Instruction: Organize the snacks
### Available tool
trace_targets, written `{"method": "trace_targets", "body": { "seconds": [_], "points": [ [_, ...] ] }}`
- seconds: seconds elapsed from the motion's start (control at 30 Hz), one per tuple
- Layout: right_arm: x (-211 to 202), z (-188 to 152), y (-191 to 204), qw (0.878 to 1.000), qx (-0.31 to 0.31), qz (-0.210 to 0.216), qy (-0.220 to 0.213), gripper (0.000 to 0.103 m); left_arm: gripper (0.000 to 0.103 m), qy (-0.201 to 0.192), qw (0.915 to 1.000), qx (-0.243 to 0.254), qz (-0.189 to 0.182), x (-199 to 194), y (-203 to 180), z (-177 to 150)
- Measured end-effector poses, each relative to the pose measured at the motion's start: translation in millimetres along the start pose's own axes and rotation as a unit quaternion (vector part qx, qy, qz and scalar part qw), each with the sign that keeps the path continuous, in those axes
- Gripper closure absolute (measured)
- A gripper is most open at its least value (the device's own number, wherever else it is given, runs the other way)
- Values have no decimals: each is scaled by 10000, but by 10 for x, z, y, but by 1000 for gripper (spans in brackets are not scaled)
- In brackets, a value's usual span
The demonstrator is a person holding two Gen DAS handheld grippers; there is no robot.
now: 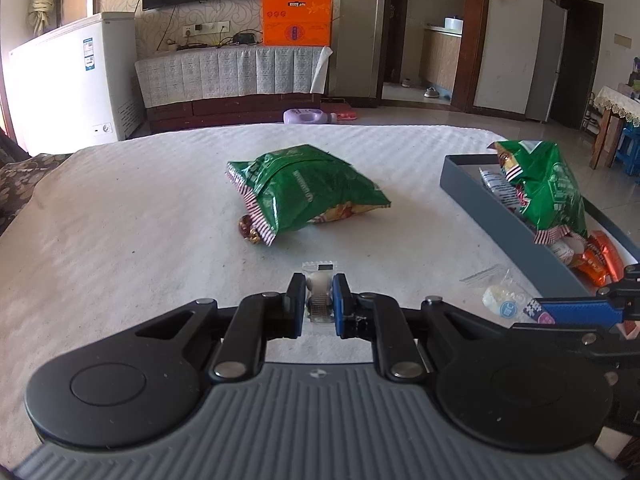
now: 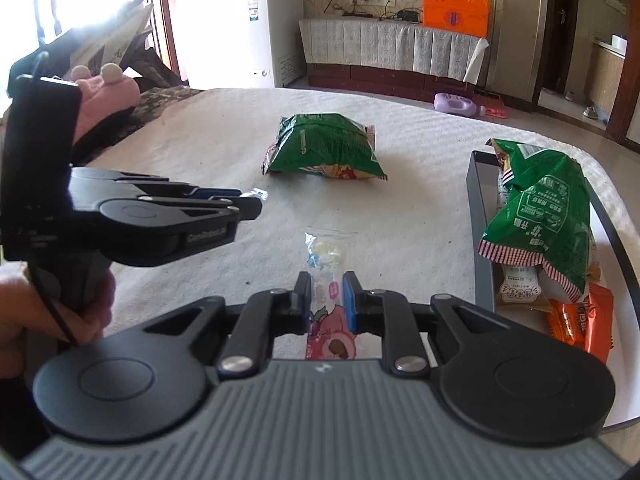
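With both grippers pinching a packet, the left gripper (image 1: 319, 300) on a small clear-wrapped white sweet (image 1: 319, 285) and the right gripper (image 2: 326, 300) on a long clear snack sachet (image 2: 326, 276), carry each level into the grey tray (image 2: 482, 240) at the right gripper's right.

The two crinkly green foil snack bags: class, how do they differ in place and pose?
1. The green foil bag on the white cloth lies out on the table; the green foil bag in the grey tray rests inside that grey tray.
2. The first lies flat, alone; the second is propped at a slant on other packets.

Both share green foil with red-and-white striped ends.
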State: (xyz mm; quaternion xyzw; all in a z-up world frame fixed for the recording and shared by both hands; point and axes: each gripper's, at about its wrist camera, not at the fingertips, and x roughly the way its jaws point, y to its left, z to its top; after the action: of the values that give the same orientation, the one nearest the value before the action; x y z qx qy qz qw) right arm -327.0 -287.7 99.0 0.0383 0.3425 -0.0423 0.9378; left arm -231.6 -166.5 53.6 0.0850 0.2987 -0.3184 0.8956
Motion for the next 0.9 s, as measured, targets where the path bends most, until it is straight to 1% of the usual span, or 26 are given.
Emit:
{"method": "trace_targets", "body": {
  "seconds": [0.23,0.5,0.9],
  "points": [
    [-98,-2,-115,9998,133,-65,-122,83,86,-36,10000,75,-47,-2,-193,110],
    [-256,-72,-299,9990,331,-170,-235,83,86,-108,9997,145,-189,-35,-435,210],
    [-489,-231,-624,9963,621,-490,-326,83,86,-176,9983,323,-457,-41,-829,270]
  ]
}}
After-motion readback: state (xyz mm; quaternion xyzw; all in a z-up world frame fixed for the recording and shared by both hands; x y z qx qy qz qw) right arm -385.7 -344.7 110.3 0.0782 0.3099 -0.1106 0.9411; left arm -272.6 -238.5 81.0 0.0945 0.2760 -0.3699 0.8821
